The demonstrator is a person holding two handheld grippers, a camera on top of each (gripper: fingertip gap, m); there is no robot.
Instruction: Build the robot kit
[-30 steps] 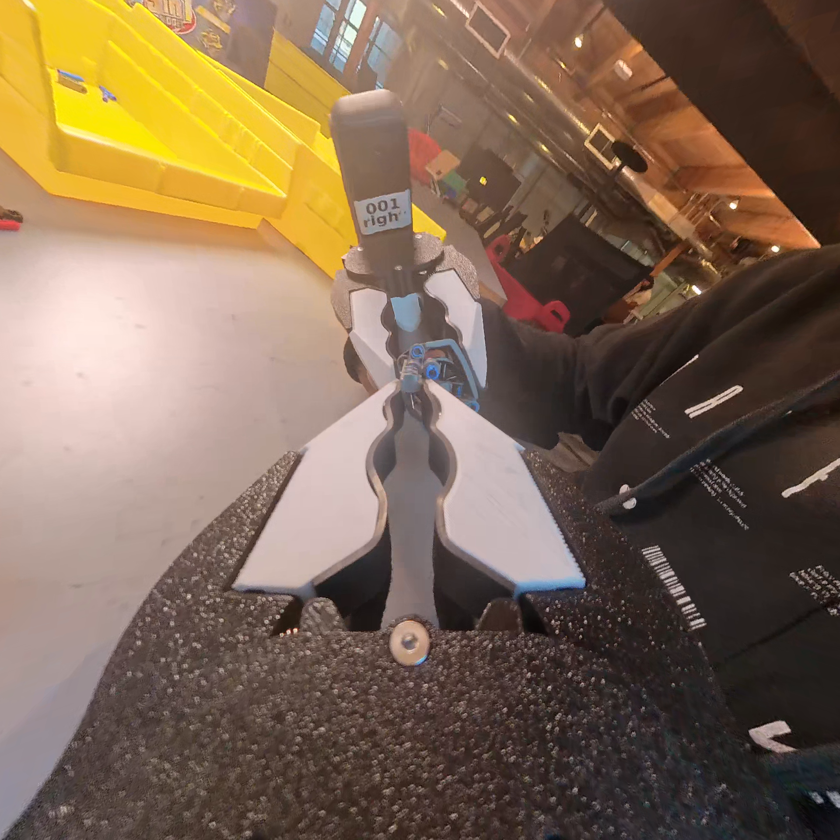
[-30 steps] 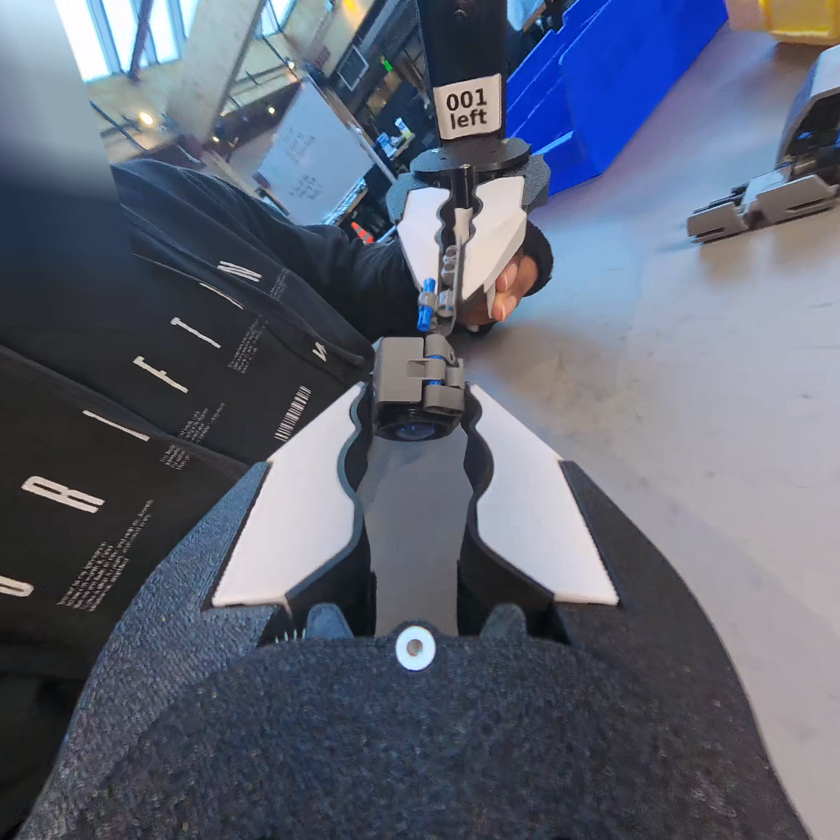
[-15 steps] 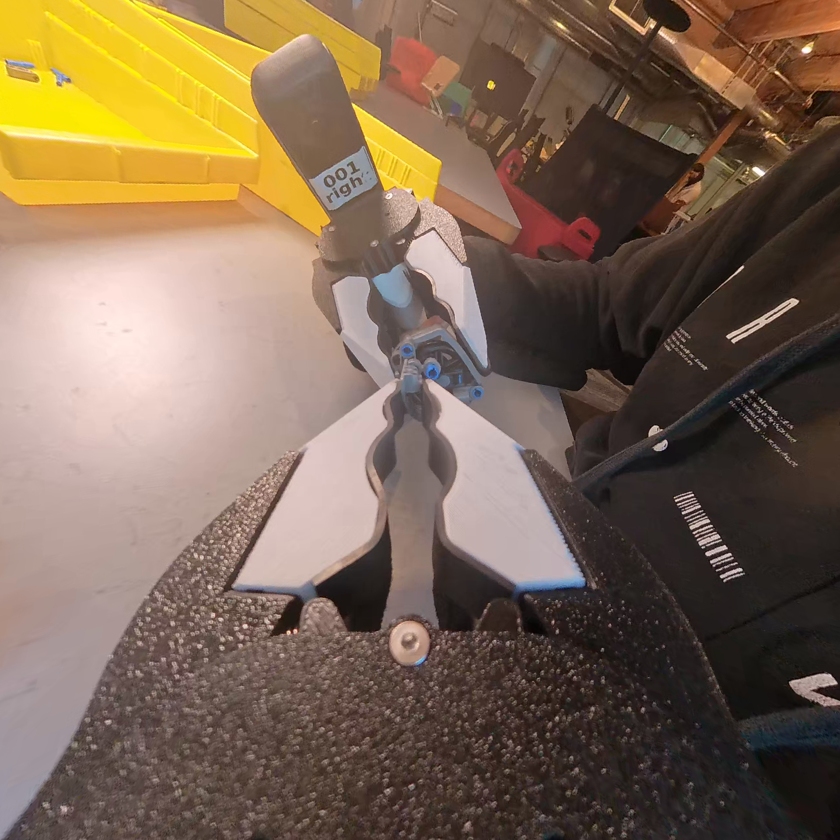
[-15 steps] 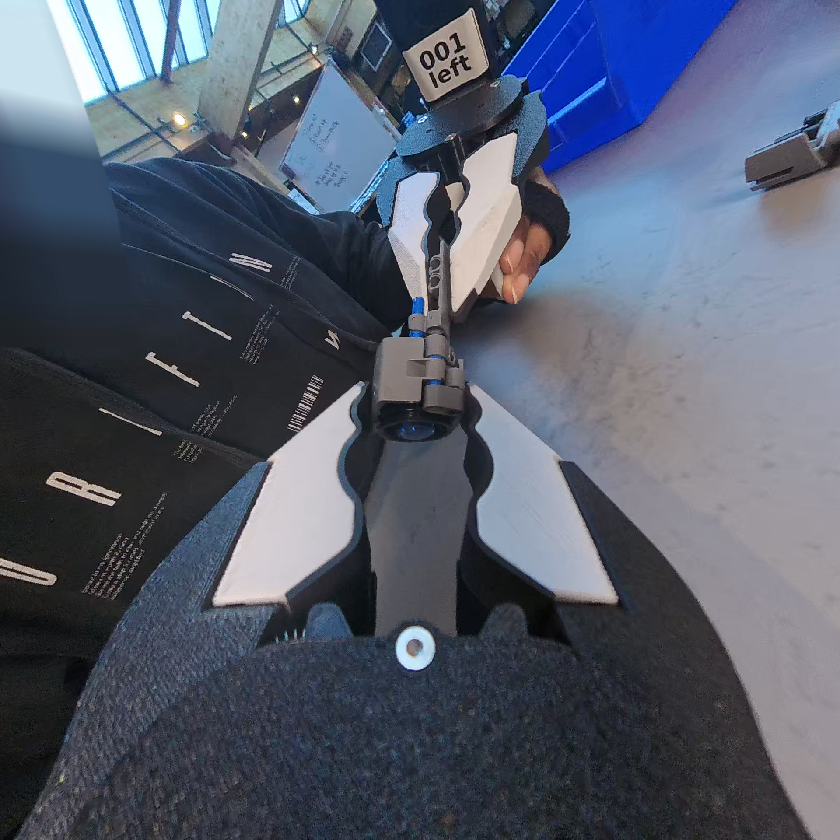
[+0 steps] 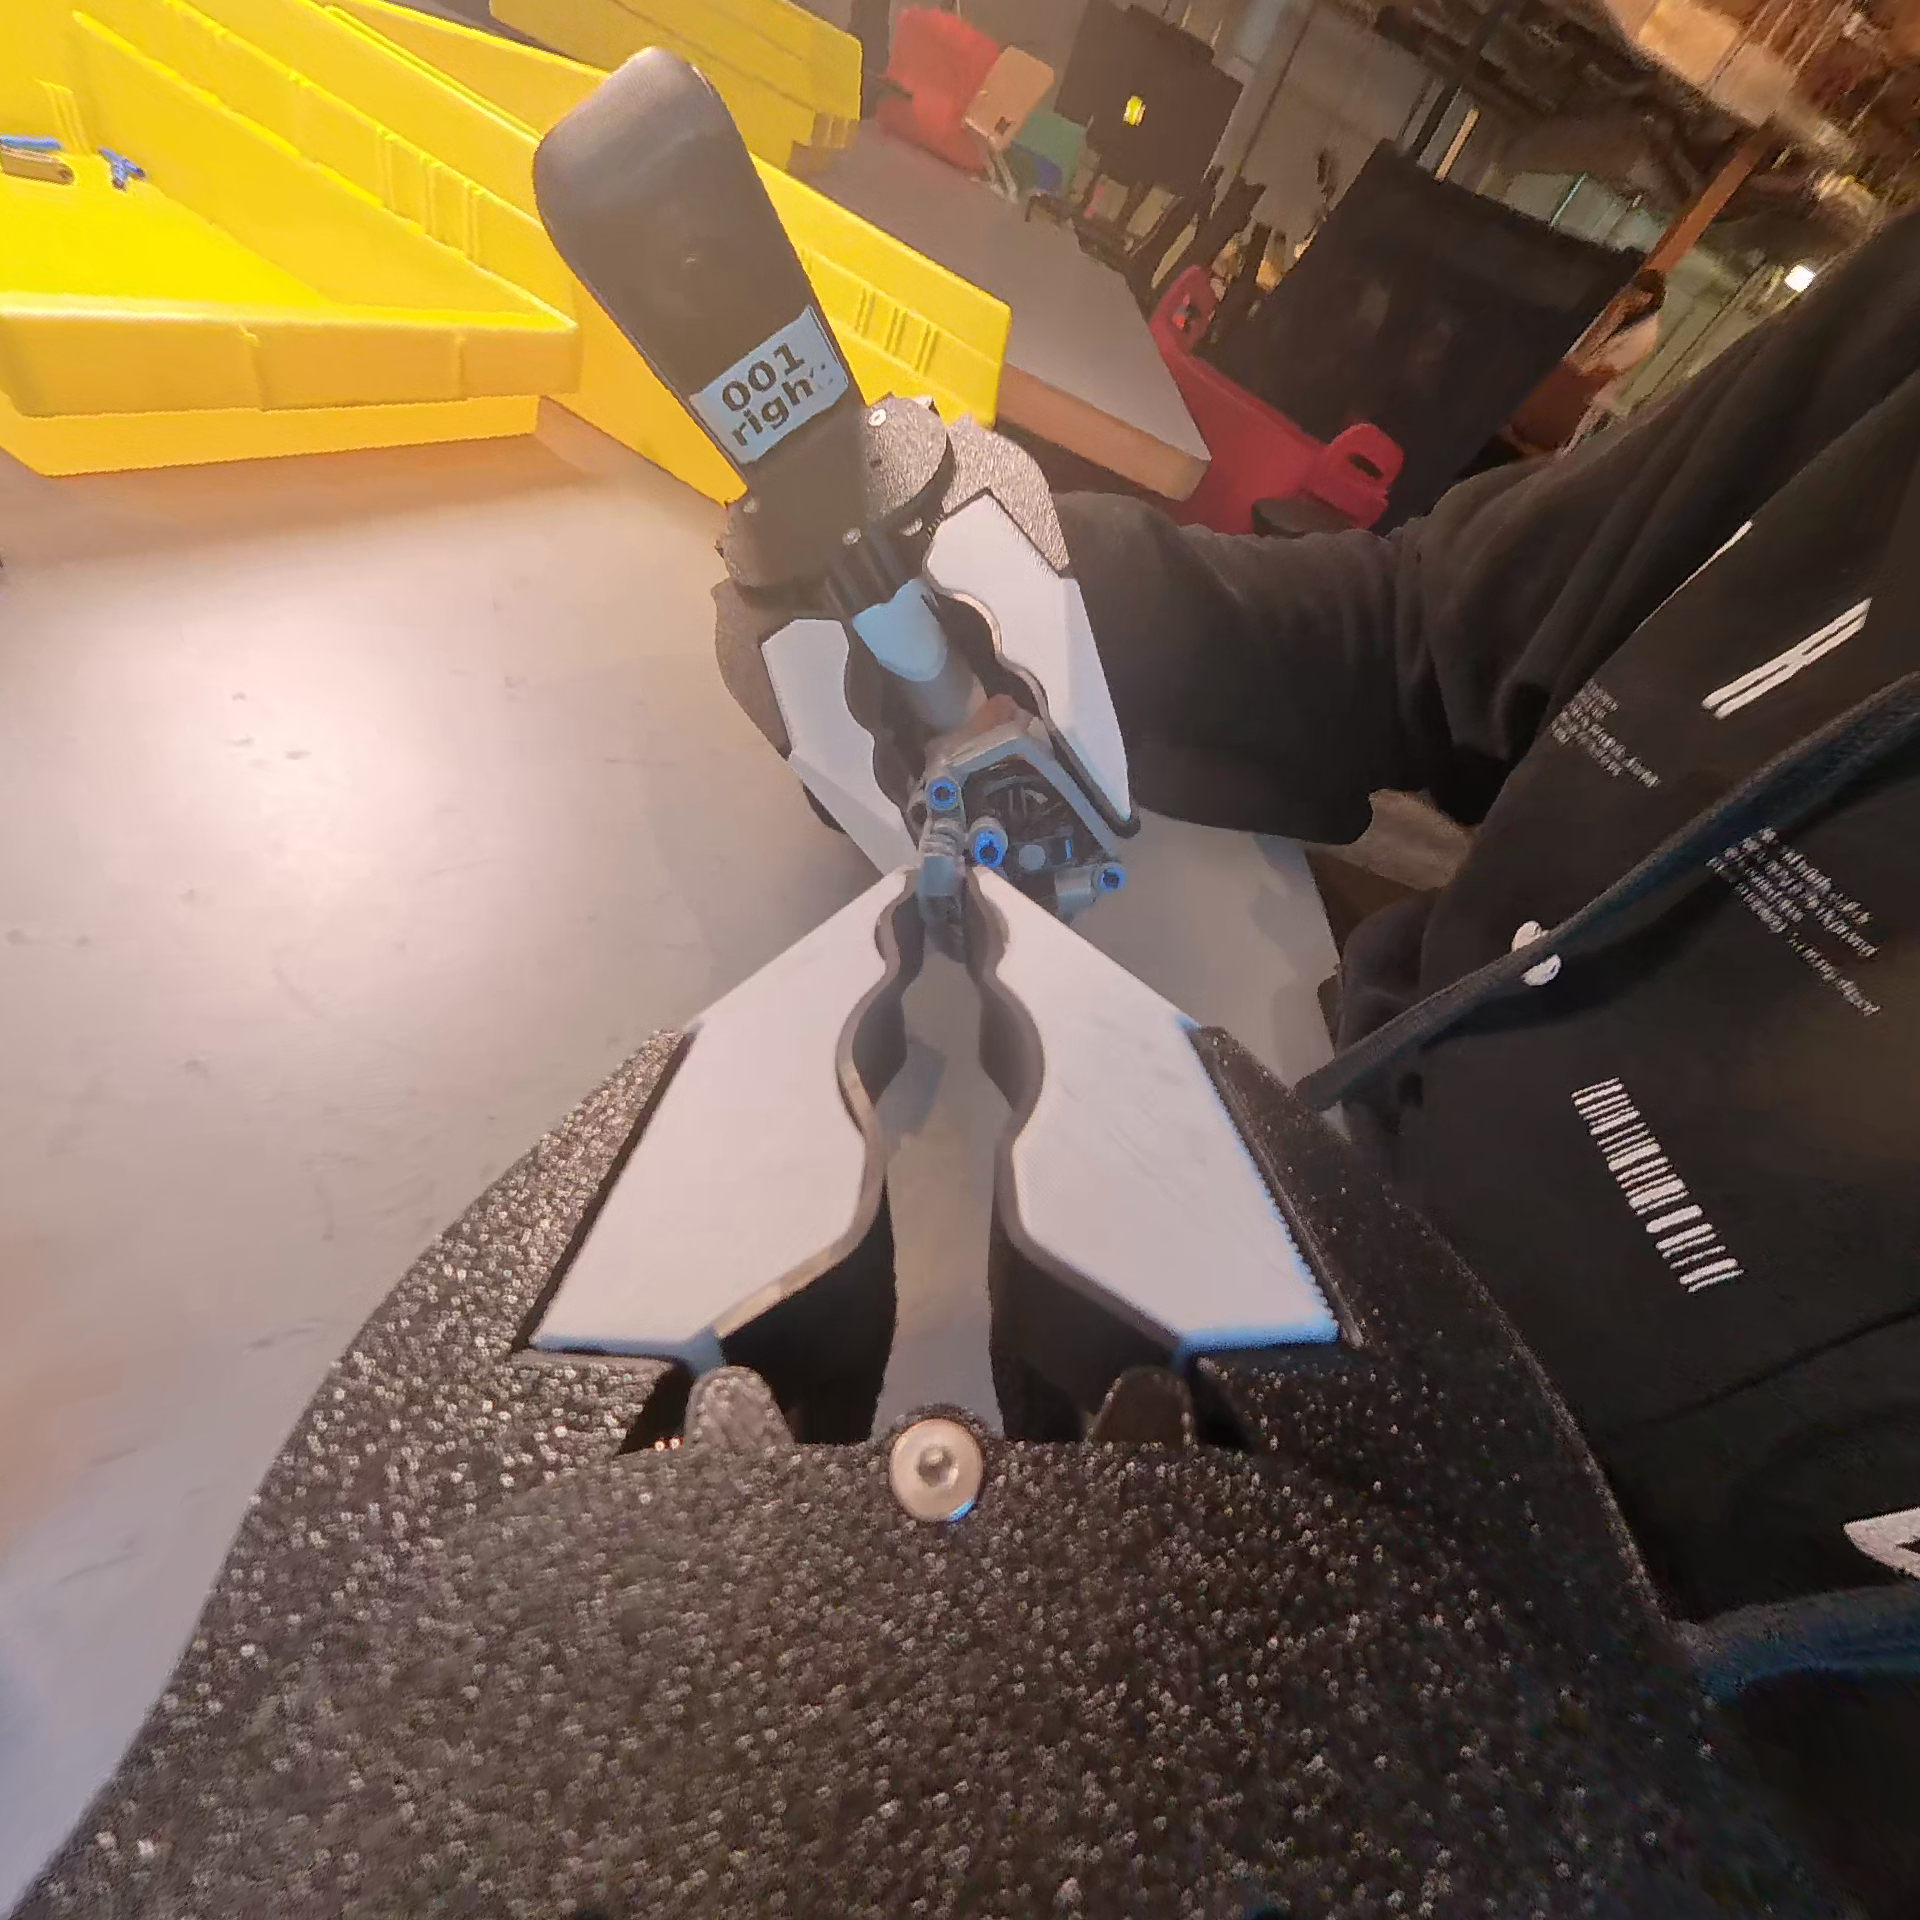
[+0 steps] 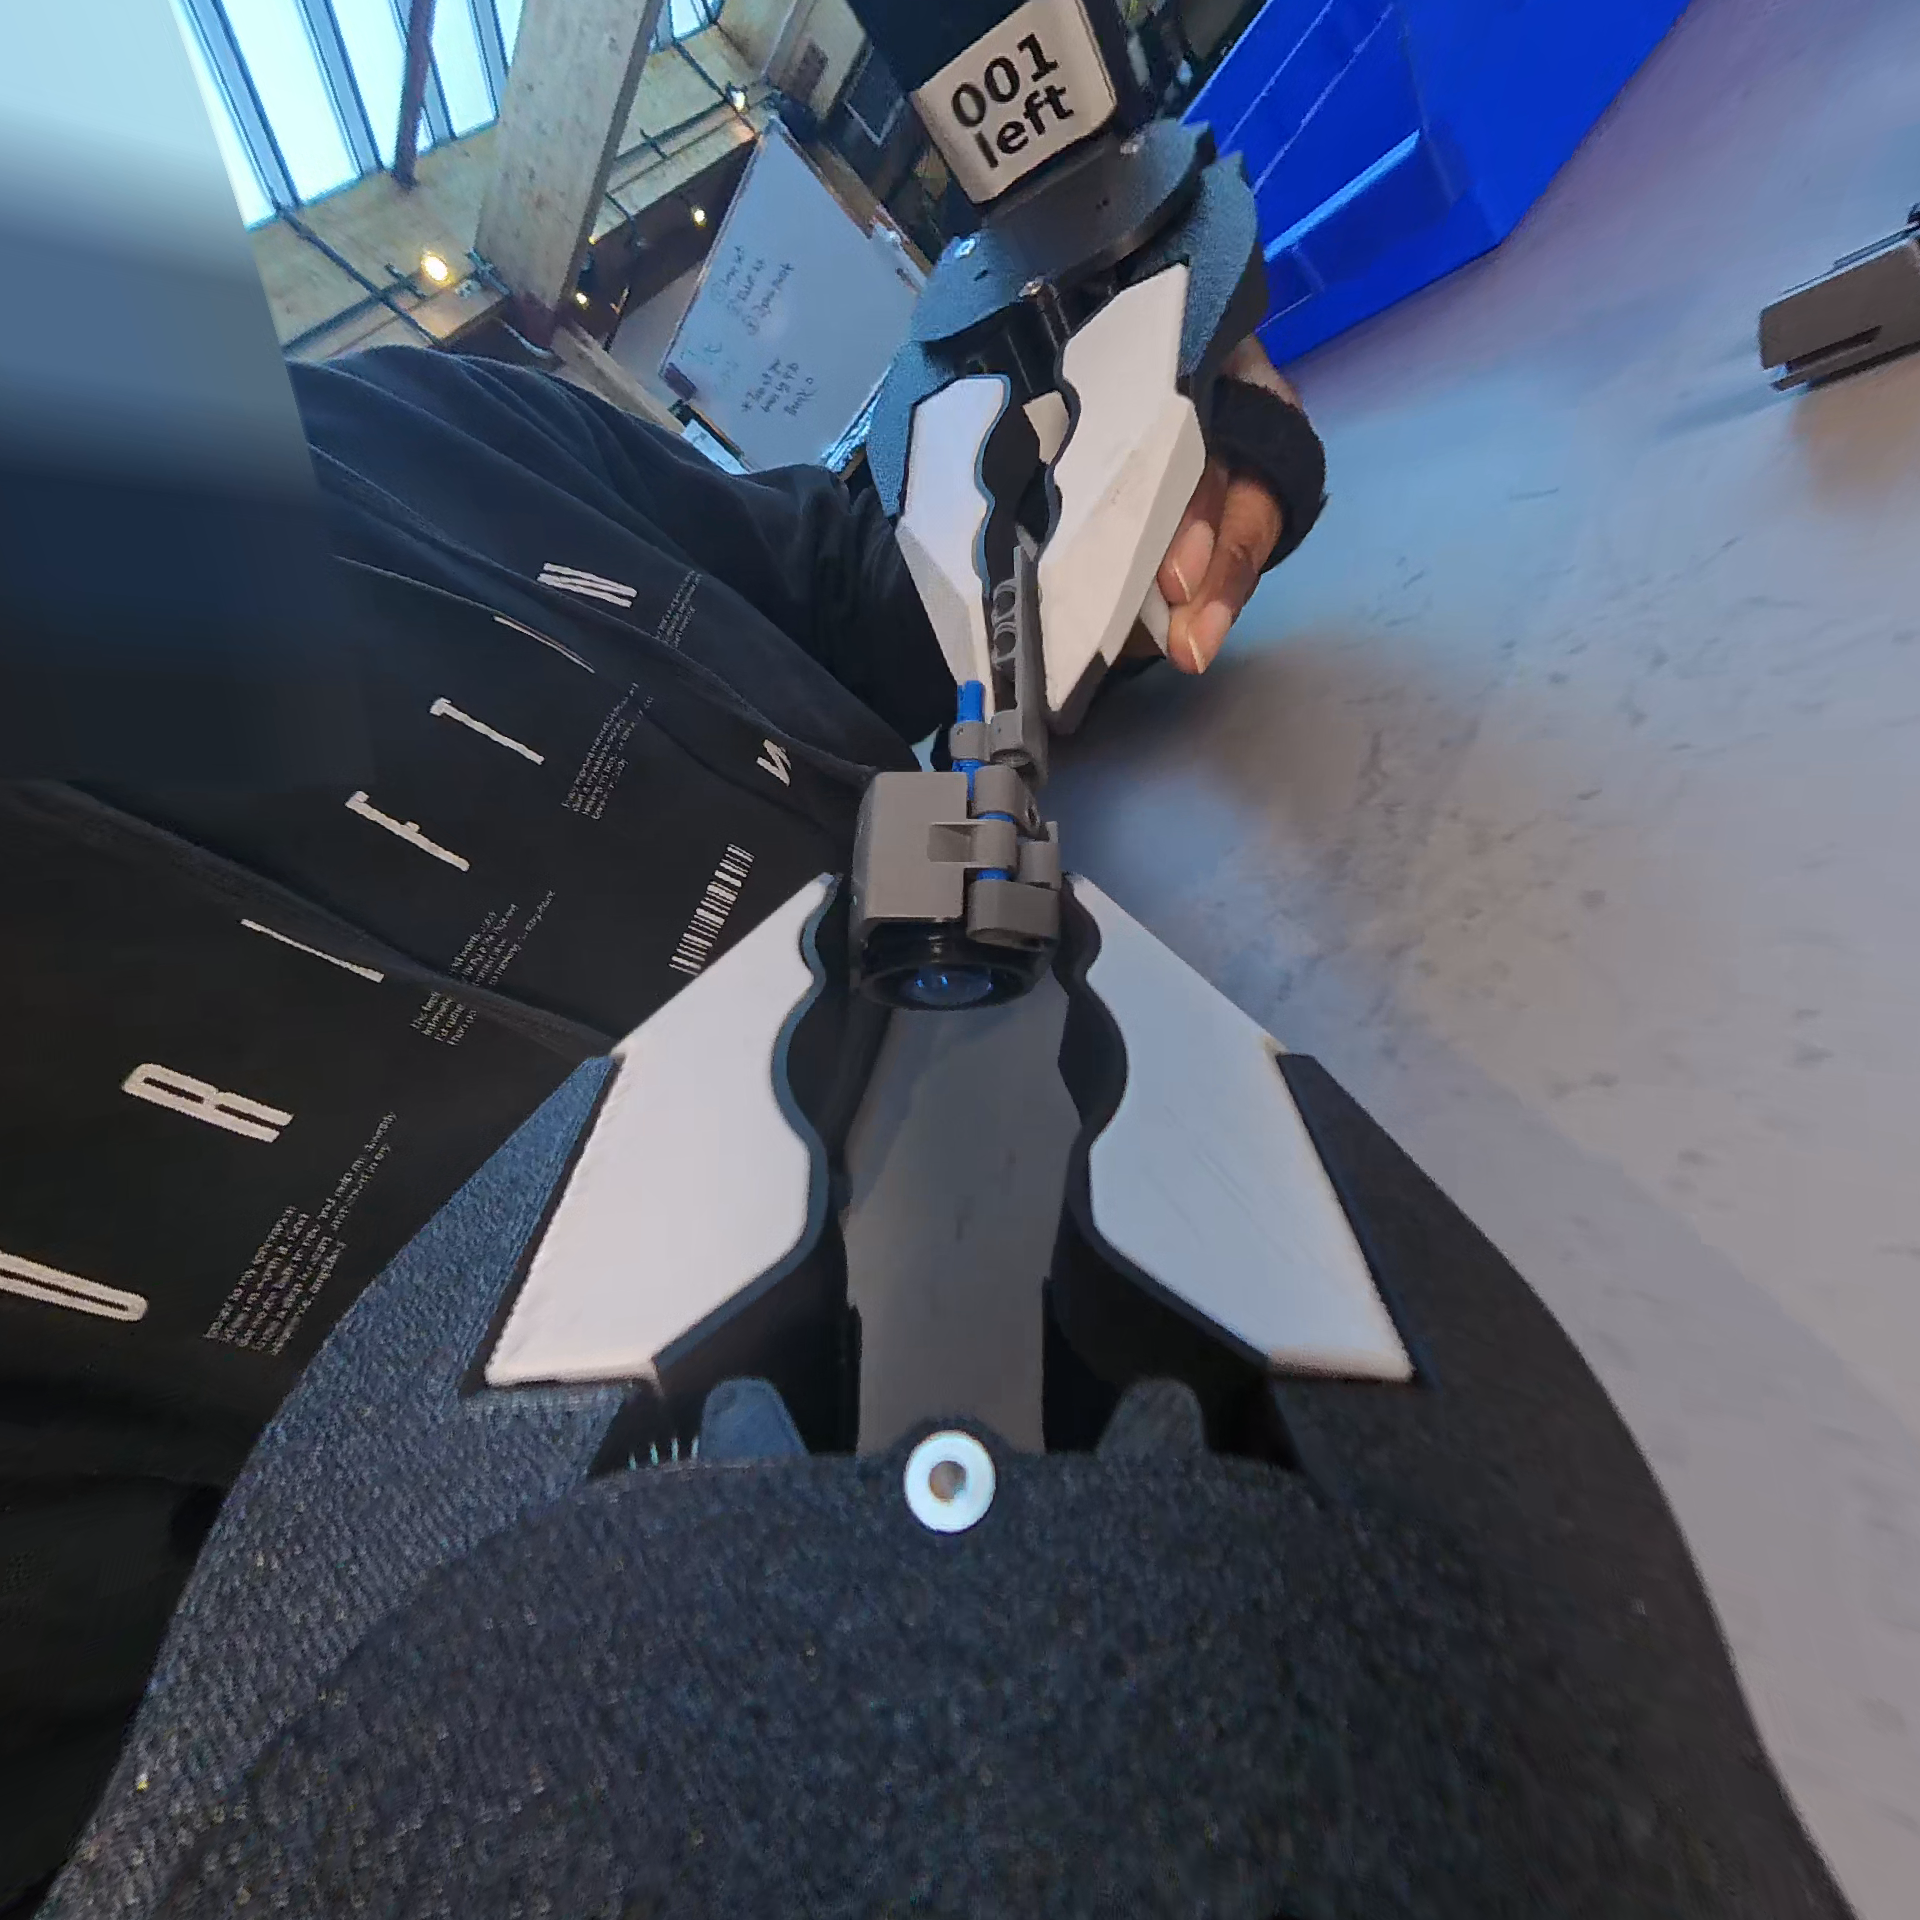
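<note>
My right gripper (image 6: 951, 888) is shut on a grey building-block assembly (image 6: 914, 852) with blue pins and a dark round lens-like end facing the camera. My left gripper (image 5: 943, 883) is shut on a thin grey beam (image 5: 940, 862) with holes. The two grippers face each other tip to tip above the grey table (image 5: 312, 831). In the right wrist view the left gripper (image 6: 1013, 675) holds the beam (image 6: 1006, 613) down against the top of the assembly, with a blue pin (image 6: 968, 707) at the joint. In the left wrist view the right gripper (image 5: 997, 831) shows just beyond my fingertips.
Yellow bins (image 5: 260, 312) stand at the table's far left. Blue bins (image 6: 1455, 156) stand behind the left gripper. Another grey part (image 6: 1839, 332) lies on the table at the far right. The person's black sweater (image 6: 416, 831) fills one side of each view. Less than 4 cm separates the two grippers' tips.
Both grippers have tilted and moved closer together. The beam's lower end with the blue pin has come down onto the grey assembly. Both stay shut on their pieces.
</note>
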